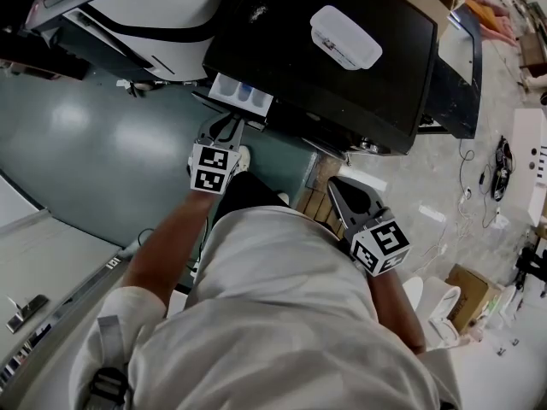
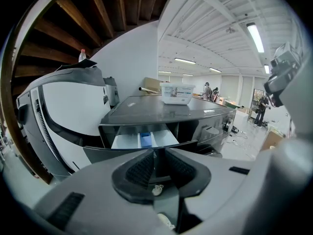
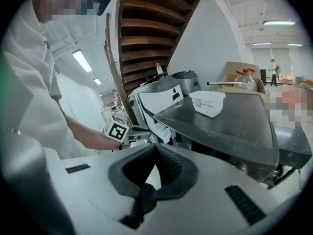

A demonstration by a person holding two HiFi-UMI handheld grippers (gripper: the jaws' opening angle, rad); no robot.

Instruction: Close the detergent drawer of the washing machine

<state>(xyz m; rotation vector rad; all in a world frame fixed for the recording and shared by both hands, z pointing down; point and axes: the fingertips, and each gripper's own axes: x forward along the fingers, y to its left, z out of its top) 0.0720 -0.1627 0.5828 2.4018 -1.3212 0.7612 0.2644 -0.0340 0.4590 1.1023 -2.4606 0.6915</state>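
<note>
Just open drawer [image 1: 242,93], illegible tub label [image 3: 213,101]

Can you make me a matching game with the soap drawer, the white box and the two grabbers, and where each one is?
Things:
1. detergent drawer
2. white box
3. left gripper
4. right gripper

Places or states:
A. on top of the washing machine
B. held back to the right, away from the drawer
C. pulled out, compartments showing
D. just in front of the drawer

Pairs: 1-C, 2-A, 3-D, 4-B
</note>
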